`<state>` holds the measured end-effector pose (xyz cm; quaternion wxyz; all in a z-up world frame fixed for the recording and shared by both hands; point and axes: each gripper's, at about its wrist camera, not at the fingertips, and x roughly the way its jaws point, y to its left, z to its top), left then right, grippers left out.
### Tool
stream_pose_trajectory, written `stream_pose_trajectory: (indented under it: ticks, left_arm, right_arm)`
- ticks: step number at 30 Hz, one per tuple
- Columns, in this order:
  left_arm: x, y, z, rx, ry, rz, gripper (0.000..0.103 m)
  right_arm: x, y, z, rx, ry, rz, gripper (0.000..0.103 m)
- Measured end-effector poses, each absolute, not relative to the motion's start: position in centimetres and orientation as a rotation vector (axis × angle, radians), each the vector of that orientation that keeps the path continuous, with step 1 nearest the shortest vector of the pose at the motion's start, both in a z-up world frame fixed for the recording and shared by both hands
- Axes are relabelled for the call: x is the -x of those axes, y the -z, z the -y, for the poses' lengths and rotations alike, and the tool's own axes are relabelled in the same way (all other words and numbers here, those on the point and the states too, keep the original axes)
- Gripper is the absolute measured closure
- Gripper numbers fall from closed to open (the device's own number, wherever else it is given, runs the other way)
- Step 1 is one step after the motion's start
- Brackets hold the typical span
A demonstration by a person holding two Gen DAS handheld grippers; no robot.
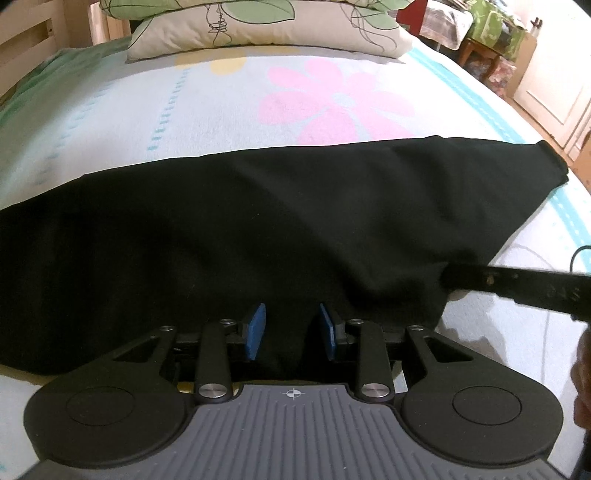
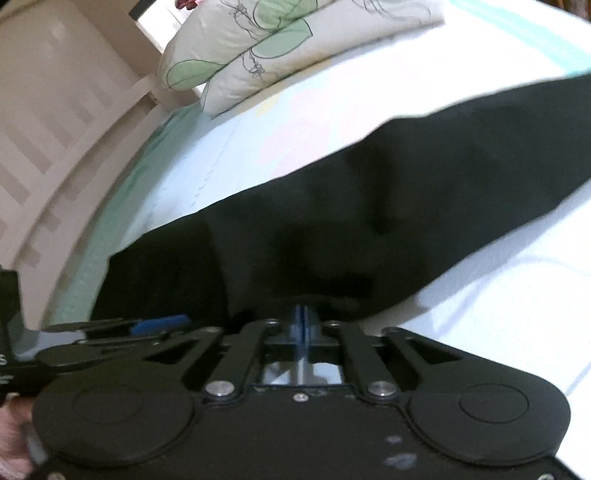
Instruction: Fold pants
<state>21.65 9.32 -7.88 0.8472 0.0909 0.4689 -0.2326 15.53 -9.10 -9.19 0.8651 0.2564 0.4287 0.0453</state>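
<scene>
Just ahead of the left gripper (image 1: 291, 332), whose blue pads (image 1: 256, 331) stand apart with dark cloth between and beneath them, the black pants (image 1: 240, 229) lie stretched across the bed (image 1: 155, 114), one narrow end (image 1: 550, 162) reaching far off to the gripper's right. Close on the right, the right gripper (image 1: 517, 286) comes in as a dark bar whose tip meets the near edge of the pants; how its fingers stand cannot be told from here. Farther ahead, beyond the pants, a pink flower (image 1: 332, 103) is printed on the cover, and leaf-patterned pillows (image 1: 266, 29) sit at the far end.
</scene>
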Motion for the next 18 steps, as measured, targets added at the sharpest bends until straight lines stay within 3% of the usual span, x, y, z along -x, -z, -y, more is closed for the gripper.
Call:
stream_pose_trajectory:
  ticks: [5,7,8,9,18]
  left_arm:
    - [-21.5,7.2,-9.4,-0.166,0.49,-0.999,0.072]
    - [-21.1,6.7,-9.5,-0.166,0.507,-0.988,0.072]
    - [-20.8,6.6,-9.5,-0.176,0.521,-0.979,0.072]
    - [-20.5,6.6,-9.4,-0.193,0.538,-0.974,0.072]
    - [-18.2,6.2,-9.7,-0.204,0.578,-0.958,0.072]
  right_arm:
    - [-16.8,9.1,9.3,-0.452,-0.036,-0.891,0.099]
    - [-16.6,8.9,10.2,-0.492,-0.042,-0.894,0.085]
    - [-16.4,8.8,10.4,-0.511,-0.051,-0.902,0.065]
    - [-15.8,8.6,10.7,-0.517,-0.059,-0.91,0.062]
    - [-15.1,9.7,11.1,-0.552,-0.012,-0.943,0.061]
